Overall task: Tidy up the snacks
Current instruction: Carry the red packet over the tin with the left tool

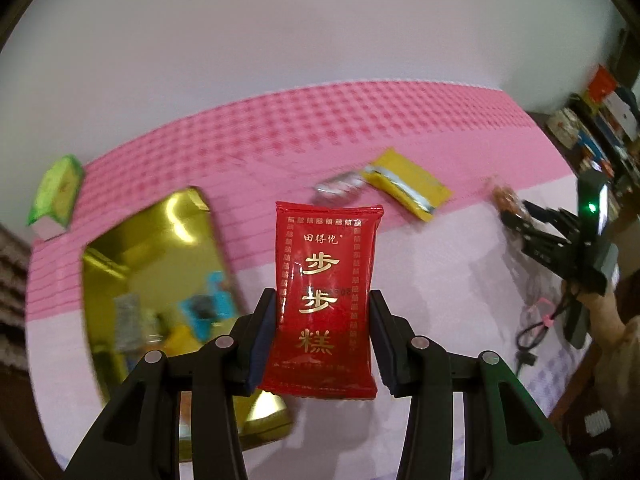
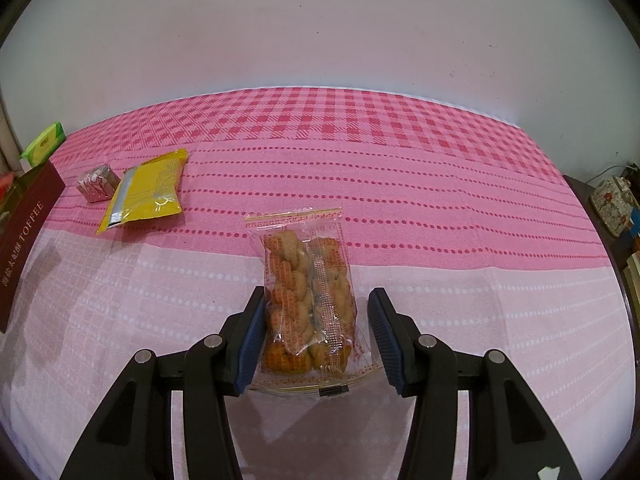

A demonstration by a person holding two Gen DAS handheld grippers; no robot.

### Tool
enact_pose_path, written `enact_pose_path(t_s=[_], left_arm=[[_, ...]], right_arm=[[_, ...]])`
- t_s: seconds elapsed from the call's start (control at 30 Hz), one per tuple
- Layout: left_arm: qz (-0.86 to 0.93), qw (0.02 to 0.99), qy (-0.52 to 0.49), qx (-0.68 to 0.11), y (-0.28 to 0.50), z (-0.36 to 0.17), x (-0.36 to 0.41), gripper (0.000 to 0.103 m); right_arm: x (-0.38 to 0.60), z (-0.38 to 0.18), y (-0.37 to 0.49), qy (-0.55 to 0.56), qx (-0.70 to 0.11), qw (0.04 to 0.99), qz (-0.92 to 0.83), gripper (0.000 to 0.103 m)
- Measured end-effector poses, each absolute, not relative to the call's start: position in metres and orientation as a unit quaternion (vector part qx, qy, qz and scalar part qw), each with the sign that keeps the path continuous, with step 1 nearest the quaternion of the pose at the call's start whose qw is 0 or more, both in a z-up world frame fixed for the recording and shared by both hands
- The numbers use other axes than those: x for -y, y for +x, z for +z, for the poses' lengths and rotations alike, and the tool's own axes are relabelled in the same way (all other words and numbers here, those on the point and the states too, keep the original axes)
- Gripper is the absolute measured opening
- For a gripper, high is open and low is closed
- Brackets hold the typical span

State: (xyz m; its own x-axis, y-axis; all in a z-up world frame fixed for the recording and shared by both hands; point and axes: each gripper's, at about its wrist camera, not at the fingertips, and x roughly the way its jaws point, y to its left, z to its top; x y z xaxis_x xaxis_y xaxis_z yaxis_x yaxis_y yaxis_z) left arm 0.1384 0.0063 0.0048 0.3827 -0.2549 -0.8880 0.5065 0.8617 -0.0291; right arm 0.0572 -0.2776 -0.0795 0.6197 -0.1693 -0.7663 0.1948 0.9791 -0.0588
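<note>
My left gripper [image 1: 322,320] is shut on a red snack packet [image 1: 325,300] with gold characters, held above the table just right of a gold tin [image 1: 132,264] that holds several snacks. My right gripper [image 2: 316,332] is open around a clear packet of twisted fried dough [image 2: 308,300] that lies on the cloth; the left pad touches the packet, the right pad stands apart. The right gripper also shows in the left wrist view [image 1: 520,220]. A yellow packet [image 2: 146,192] and a small pink-white wrapped cube [image 2: 97,182] lie at the left.
The pink checked tablecloth [image 2: 360,152] covers the table against a white wall. A green box [image 2: 44,144] sits at the far left edge. A dark red "TOFFEE" lid [image 2: 24,232] stands at the left. Shelves with books [image 1: 600,128] stand at the right.
</note>
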Motion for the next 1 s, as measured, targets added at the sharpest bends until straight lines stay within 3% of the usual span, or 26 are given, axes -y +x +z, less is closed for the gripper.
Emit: enact_pose_path(t_s=[0.3, 1.0], left_arm=[[-0.169, 0.846, 0.120, -0.491, 0.153, 0.015, -0.053, 0.046], [-0.074, 0.845, 0.085, -0.523, 0.199, -0.023, -0.121, 0.046]], right_arm=[[0.278, -0.080, 0.058, 0.015, -0.424, 0.900, -0.101, 0.047], [0.278, -0.080, 0.058, 0.014, -0.424, 0.900, -0.102, 0.047]])
